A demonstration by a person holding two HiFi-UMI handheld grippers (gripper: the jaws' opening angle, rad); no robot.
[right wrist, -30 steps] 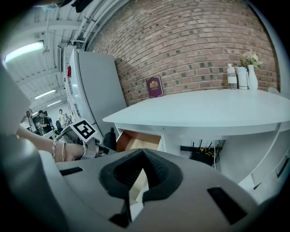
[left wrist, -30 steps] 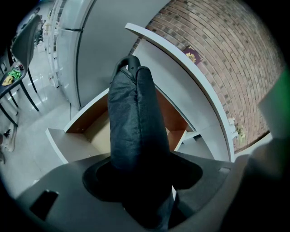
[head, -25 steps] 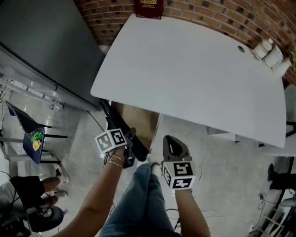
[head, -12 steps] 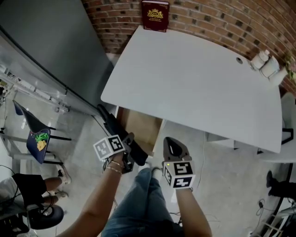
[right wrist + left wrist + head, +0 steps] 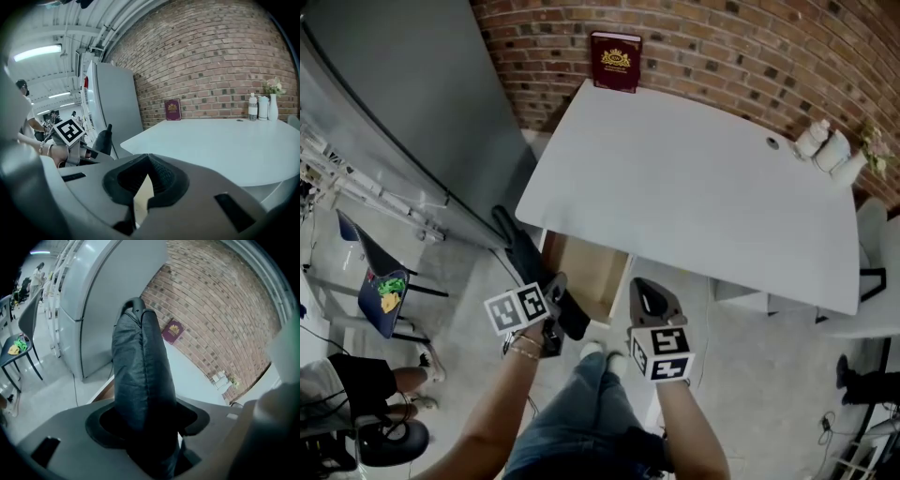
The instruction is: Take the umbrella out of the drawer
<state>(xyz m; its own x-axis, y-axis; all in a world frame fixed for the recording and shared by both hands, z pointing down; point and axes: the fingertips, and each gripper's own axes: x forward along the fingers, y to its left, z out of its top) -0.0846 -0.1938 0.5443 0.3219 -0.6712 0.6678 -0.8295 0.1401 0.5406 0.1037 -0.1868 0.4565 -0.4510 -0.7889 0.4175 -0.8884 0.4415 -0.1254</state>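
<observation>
A black folded umbrella [image 5: 523, 258] slants up and to the left beside the table's near left corner, its lower end in my left gripper [image 5: 551, 298], which is shut on it. In the left gripper view the umbrella [image 5: 140, 376] stands up between the jaws and fills the middle. Just under the table edge the open wooden drawer [image 5: 591, 272] shows, with nothing visible in the part I see. My right gripper [image 5: 653, 292] hangs to the drawer's right, jaws closed to a point and holding nothing. From the right gripper view, the umbrella's tip [image 5: 105, 138] rises at the left.
The white table [image 5: 694, 187] stands against a brick wall, with a dark red book [image 5: 616, 62] at its back edge and small bottles [image 5: 825, 150] at the far right corner. A tall grey cabinet [image 5: 403, 103] is at the left; a chair [image 5: 380, 286] stands lower left.
Both grippers have risen. The umbrella has come up with the left gripper and now stands higher beside the drawer and table edge.
</observation>
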